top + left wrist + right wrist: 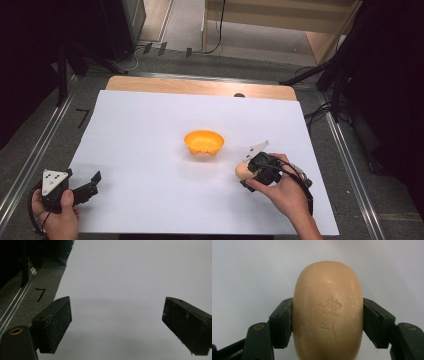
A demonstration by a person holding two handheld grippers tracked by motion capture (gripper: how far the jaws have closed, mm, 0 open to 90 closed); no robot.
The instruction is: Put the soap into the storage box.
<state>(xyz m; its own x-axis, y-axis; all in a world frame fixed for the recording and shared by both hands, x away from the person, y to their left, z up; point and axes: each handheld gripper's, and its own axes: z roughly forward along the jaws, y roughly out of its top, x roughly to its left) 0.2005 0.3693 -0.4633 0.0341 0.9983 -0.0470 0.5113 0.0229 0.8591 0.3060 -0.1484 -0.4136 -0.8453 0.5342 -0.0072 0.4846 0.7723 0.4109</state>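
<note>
A tan oval bar of soap (328,310) with a stamped mark sits between the jaws of my right gripper (328,322), which press on both its sides. In the high view that soap (242,171) lies at the white sheet's right front, with the right gripper (252,172) held from above by a hand. An orange bowl (203,142) stands in the middle of the sheet, apart from the soap. My left gripper (92,183) rests at the front left corner, jaws wide apart over bare sheet (117,322), nothing between them.
The white sheet (150,115) covers most of a wooden table (200,86). Grey carpet with a metal rail (15,305) runs along the left side. Dark stands and cables (330,85) crowd the back right.
</note>
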